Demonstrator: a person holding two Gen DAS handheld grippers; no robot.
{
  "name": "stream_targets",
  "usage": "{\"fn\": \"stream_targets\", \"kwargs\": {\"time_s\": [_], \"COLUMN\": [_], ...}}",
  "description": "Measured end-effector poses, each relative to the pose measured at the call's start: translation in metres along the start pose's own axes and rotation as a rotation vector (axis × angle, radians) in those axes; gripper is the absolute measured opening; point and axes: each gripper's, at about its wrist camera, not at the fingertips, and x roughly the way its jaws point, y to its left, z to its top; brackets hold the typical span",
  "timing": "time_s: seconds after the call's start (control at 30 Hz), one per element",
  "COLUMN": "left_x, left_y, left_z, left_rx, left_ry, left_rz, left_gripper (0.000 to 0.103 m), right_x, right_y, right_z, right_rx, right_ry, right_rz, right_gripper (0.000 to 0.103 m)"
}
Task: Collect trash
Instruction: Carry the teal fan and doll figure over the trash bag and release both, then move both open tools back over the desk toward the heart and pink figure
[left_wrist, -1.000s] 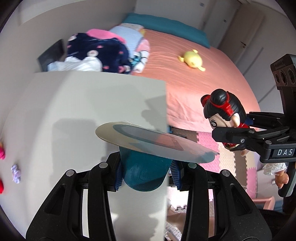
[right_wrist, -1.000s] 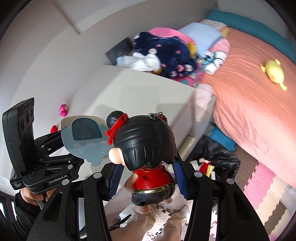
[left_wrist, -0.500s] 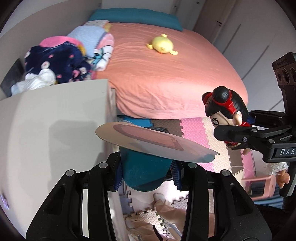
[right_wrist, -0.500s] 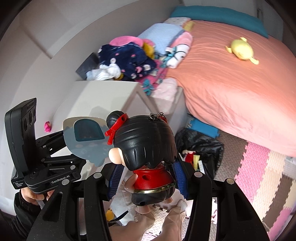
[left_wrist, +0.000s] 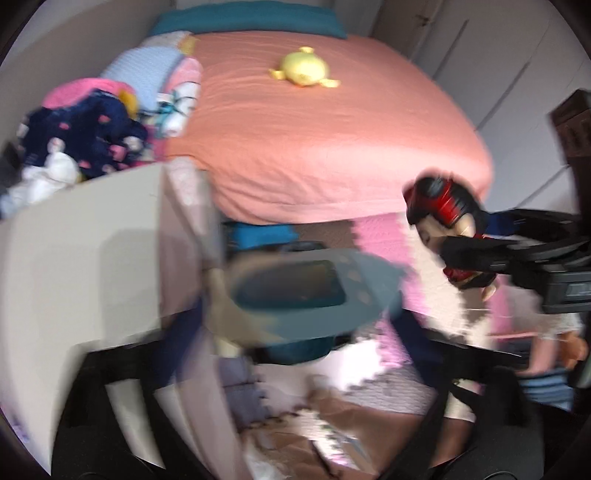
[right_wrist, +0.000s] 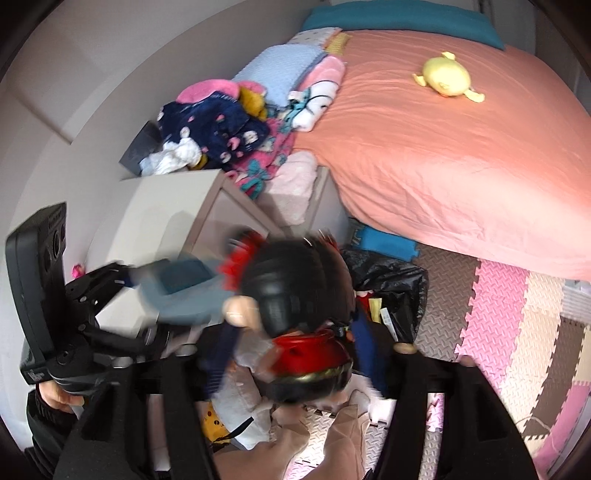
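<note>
Left fingers (left_wrist: 295, 354): opening wide, the teal lidded cup (left_wrist: 295, 295) between them, apparently coming free.
Right fingers (right_wrist: 291, 354): opening too; the black-haired doll (right_wrist: 295, 295) sits between them, pads seemingly off it.
Black trash bag (right_wrist: 391, 284): open on the floor just beyond the right fingers.
Why: both look to be let go over the bag.

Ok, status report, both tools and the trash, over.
Left tool opening, blurred teal plastic cup with peeled lid between its fingers. Right tool opening, black-haired red-dressed doll figure between. Open black trash bag on floor below, nothing blocking.
</note>
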Motion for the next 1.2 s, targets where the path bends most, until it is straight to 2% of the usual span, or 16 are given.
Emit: {"fn": "stream_targets", "kwargs": {"time_s": [0.03, 0.23, 0.63, 0.83, 1.2], "left_x": [-0.001, 0.001, 0.003, 0.000, -0.014], "left_y": [-0.001, 0.002, 0.007, 0.014, 0.044], "left_z": [0.002, 0.009, 0.003, -0.002, -0.025], "left_rx": [0.013, -0.007, -0.022, -0.056, -0.147], "left_ry": [-0.007, 0.000, 0.013, 0.010, -0.003], "left_rz": [0.030, 0.018, 0.019, -0.005, 0.028], "left_gripper": [0.097, 0.097, 0.097, 0.097, 0.097], "right_x": [-0.002, -0.012, -0.005, -0.003, 0.016], "right_y": [-0.002, -0.008, -0.004, 0.000, 0.039], "right_z": [0.001, 0.006, 0.003, 0.002, 0.008], "right_rx": [0.008, 0.010, 0.003, -0.007, -0.093], "right_ry": [-0.014, -0.051, -0.031, -0.026, 0.019], "right_rz": [-0.006, 0.000, 0.015, 0.015, 0.049], "right_gripper": [0.077, 0.077, 0.077, 0.077, 0.077]}}
